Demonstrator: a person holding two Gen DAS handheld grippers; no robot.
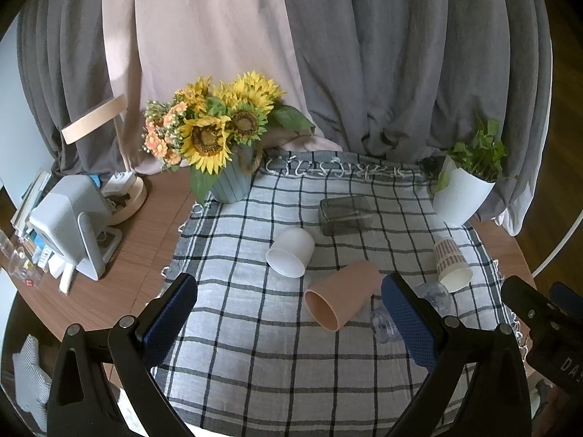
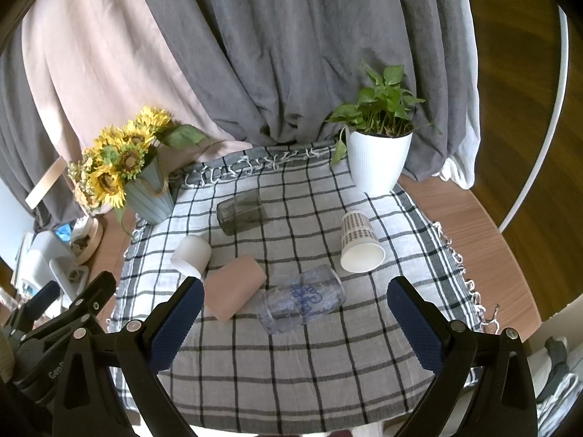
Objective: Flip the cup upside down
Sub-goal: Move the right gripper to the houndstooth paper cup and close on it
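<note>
Five cups lie on their sides on the checked cloth (image 2: 291,357), and neither tool holds any of them. The left gripper (image 1: 291,322) hangs spread wide over the near cloth — the pink cup (image 1: 342,293) lies between its fingers' lines, untouched. The right gripper (image 2: 291,322) is likewise released above the clear printed glass (image 2: 304,298), which touches the pink cup's side. Beyond the pink cup lie the white cup (image 1: 289,252) and the smoky glass tumbler (image 1: 344,216) (farthest back); the patterned paper cup (image 2: 359,242) lies right of the clear glass.
</note>
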